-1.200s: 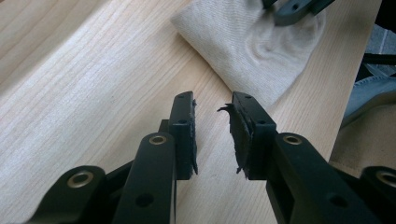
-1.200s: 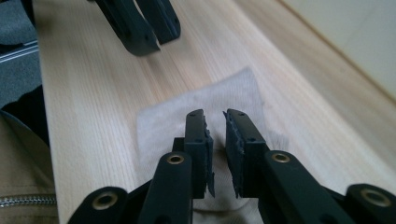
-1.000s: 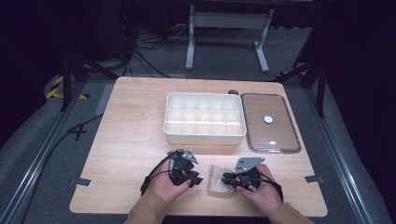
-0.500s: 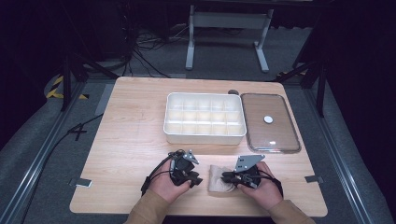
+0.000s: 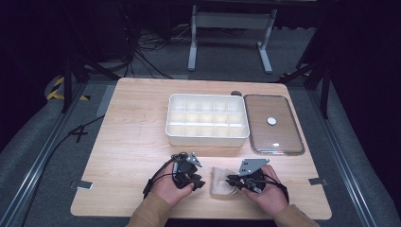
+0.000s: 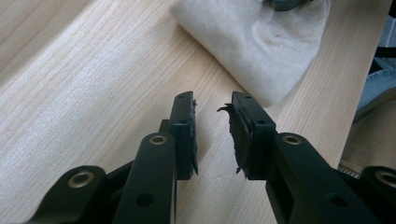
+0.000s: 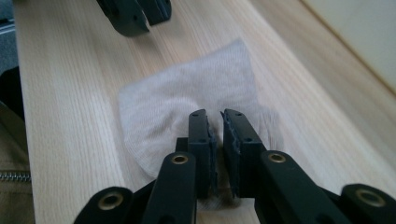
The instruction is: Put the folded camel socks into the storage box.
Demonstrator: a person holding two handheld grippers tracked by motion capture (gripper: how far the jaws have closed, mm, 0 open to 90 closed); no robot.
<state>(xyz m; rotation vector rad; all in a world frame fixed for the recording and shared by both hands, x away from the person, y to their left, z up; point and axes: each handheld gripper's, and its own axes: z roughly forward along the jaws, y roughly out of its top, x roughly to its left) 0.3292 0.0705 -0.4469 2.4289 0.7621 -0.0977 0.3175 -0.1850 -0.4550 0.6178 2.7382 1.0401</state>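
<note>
A small off-white cloth (image 5: 218,181) lies crumpled on the wooden table (image 5: 137,142) near its front edge, between my two hands. My right gripper (image 5: 230,179) rests on the cloth's right edge. In the right gripper view the right gripper (image 7: 215,115) has its jaws pressed nearly together, with the cloth (image 7: 187,93) bunched up into them. My left gripper (image 5: 198,182) sits just left of the cloth. In the left gripper view the left gripper (image 6: 212,100) stands open over bare wood, nothing between its fingers, and the cloth (image 6: 252,42) lies ahead to the right.
A white compartment box (image 5: 207,119) stands at mid-table, and a clear lid (image 5: 273,124) lies flat to its right. The left gripper's jaws (image 7: 135,14) show at the top of the right gripper view. A dark floor with cables surrounds the table.
My right gripper has edged slightly left onto the cloth. The left gripper and the cloth have hardly moved.
</note>
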